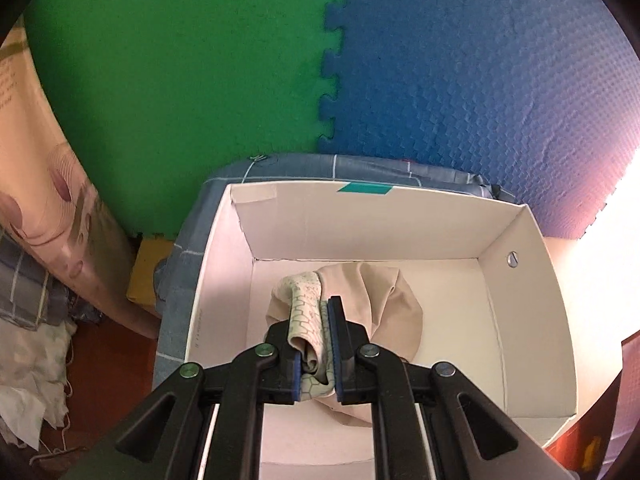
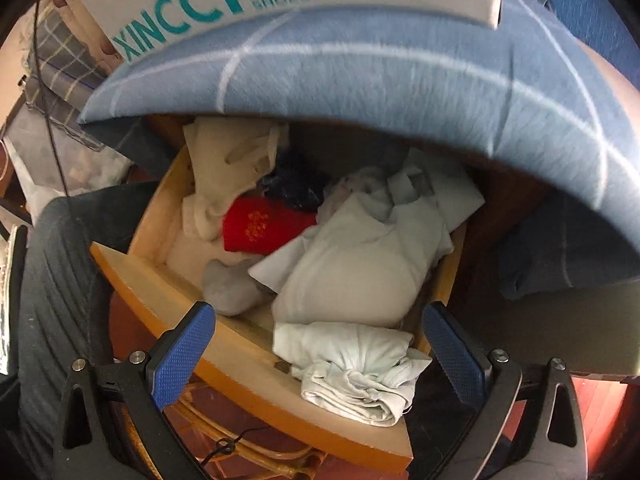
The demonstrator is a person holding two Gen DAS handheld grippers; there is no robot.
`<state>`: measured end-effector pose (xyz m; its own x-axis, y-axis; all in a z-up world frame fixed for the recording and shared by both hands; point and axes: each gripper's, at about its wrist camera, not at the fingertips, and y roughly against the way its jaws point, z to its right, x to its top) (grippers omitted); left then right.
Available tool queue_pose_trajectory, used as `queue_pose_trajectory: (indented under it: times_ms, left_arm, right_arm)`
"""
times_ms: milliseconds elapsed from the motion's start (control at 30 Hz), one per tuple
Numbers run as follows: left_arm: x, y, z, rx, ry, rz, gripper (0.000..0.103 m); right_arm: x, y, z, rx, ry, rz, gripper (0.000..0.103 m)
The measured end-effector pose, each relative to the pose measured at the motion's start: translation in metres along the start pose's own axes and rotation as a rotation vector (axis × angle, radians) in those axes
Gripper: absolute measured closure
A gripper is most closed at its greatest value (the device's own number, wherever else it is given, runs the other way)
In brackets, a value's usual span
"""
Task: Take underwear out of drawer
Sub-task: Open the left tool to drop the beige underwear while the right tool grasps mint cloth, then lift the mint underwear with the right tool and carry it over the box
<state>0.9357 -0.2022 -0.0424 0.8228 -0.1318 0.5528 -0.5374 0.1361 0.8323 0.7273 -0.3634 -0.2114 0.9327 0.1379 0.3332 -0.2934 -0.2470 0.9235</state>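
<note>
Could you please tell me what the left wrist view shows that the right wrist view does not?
Only the left wrist view shows the left tool shut on a beige patterned garment over the open white box, with green and blue foam mats behind.

Only the right wrist view shows the right tool open above the pulled-out wooden drawer, which holds a red item and pale folded clothes.

Both show the blue checked bedding and the white box.
</note>
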Motion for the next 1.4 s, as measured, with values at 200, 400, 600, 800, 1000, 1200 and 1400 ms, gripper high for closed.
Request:
queue_pose_trajectory:
  times_ms: [200,400,600,800,1000,1200,1400]
  left_arm:
    - [-0.005,-0.016,-0.019,0.019,0.025,-0.026,0.085]
    - [-0.014,-0.007,-0.017,-0.017,0.029,0.047,0.047]
    - [-0.013,0.037,-0.036,-0.077,0.131,0.209,0.044]
    - [-0.011,0.082,-0.052,-0.088,0.172,0.338,0.043]
    - [-0.013,0.104,-0.058,-0.117,0.198,0.392,0.042]
    - [-0.018,0.108,-0.037,-0.055,0.075,0.398,0.042]
    - [-0.023,0.095,-0.017,-0.039,0.022,0.357,0.042]
  right_arm:
    - [-0.003,-0.014,-0.001,-0.006,0.006,-0.048,0.000]
    - [-0.012,-0.030,0.004,0.005,0.011,-0.109,0.000]
    - [-0.021,-0.050,0.011,0.040,-0.027,-0.188,0.001]
    - [-0.024,-0.064,0.016,0.058,-0.065,-0.214,0.015]
    - [-0.030,-0.064,0.023,0.067,-0.101,-0.211,0.052]
    - [-0.022,-0.014,0.024,0.050,-0.093,-0.026,0.055]
    - [-0.024,0.026,0.027,0.091,-0.072,0.099,0.055]
